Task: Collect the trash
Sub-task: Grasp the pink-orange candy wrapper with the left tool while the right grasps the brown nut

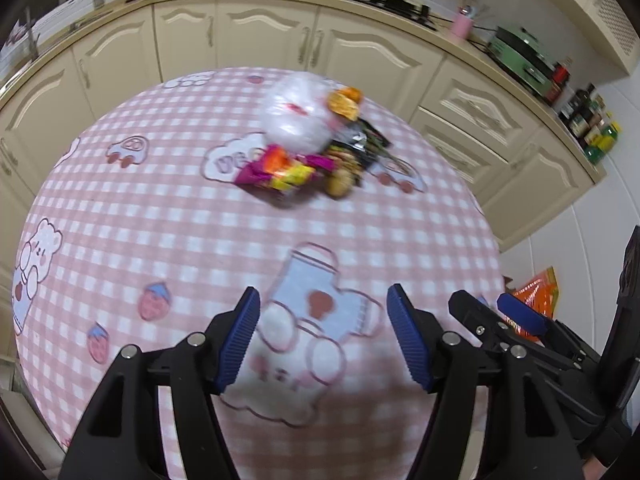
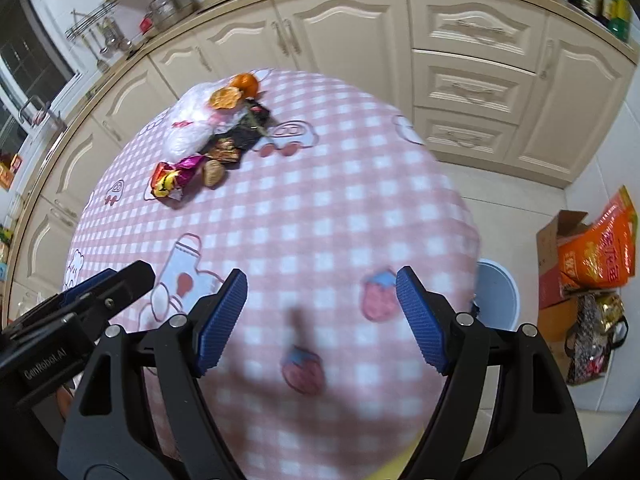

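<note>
While both tools hover over the near edge of the worktop (image 2: 360, 184), the left hand-held gripper (image 1: 322, 336) and right hand-held gripper (image 2: 320, 320) gape wide, holding nothing. The trash pile (image 1: 308, 148) sits well apart at the far side: a white plastic bag (image 1: 294, 114), crinkly wrappers (image 1: 276, 170), orange peel (image 1: 344, 104). Reaching across, I'd worry a finger snags the cloth or scatters light wrappers; the nut-like lump (image 2: 213, 173) could roll off.

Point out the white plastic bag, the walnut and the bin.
white plastic bag (image 1: 294, 114), left wrist view, middle of the crumpled bag.
walnut (image 2: 213, 173), right wrist view, centre of its shell.
bin (image 2: 498, 294), right wrist view, pale lid beside the table.
</note>
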The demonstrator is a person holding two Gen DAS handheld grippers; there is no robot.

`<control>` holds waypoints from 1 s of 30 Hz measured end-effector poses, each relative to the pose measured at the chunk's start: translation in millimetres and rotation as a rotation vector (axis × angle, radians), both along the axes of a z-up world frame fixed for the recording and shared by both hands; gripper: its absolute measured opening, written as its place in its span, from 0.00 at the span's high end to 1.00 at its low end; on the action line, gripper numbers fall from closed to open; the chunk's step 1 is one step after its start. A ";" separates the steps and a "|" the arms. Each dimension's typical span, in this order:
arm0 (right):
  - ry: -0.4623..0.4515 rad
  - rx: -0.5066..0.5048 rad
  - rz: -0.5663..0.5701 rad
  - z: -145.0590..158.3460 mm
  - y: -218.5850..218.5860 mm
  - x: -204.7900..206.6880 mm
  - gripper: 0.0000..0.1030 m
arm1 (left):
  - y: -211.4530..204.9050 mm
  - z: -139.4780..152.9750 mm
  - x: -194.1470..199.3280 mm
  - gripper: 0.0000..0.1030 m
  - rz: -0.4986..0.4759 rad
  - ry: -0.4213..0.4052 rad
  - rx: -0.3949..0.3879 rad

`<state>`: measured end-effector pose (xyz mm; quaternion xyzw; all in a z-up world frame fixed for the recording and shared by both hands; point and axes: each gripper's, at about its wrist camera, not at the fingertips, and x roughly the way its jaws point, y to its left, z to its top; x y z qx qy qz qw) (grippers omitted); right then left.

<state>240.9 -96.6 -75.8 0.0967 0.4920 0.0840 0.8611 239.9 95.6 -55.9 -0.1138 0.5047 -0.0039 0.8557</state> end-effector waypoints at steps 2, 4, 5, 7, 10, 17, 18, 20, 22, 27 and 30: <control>0.007 0.000 0.018 -1.9 9.8 10.0 0.26 | 12.1 -1.5 6.7 0.36 0.021 0.010 -0.004; 0.011 -0.002 0.032 -3.2 15.9 18.1 0.26 | 22.8 -2.6 14.1 0.35 0.038 0.019 -0.007; 0.012 -0.002 0.042 -3.9 20.1 23.9 0.26 | 27.1 -2.9 17.6 0.35 0.044 0.022 -0.012; 0.014 0.001 0.056 -4.4 27.0 32.8 0.26 | 37.2 -4.7 29.4 0.35 0.054 0.030 -0.027; 0.014 0.005 0.069 -5.1 35.6 48.4 0.26 | 45.7 -10.0 48.1 0.35 0.054 0.056 -0.040; 0.025 0.000 0.103 -11.1 51.1 77.2 0.26 | 52.3 -30.8 91.2 0.34 0.052 0.123 -0.058; 0.029 0.000 0.107 -12.8 52.9 81.5 0.26 | 52.8 -32.6 97.5 0.34 0.050 0.123 -0.063; 0.032 0.002 0.110 -15.0 54.6 86.9 0.26 | 52.7 -35.0 109.0 0.34 0.029 0.112 -0.093; 0.034 0.003 0.115 -15.9 57.6 92.6 0.26 | 52.8 -39.0 118.4 0.34 0.024 0.117 -0.106; 0.023 0.013 0.141 -14.6 66.1 101.4 0.26 | 52.7 -39.3 122.4 0.58 -0.003 0.061 -0.064; 0.021 0.029 0.166 -12.4 75.0 104.7 0.26 | 69.0 -37.5 117.7 0.60 0.018 0.079 -0.117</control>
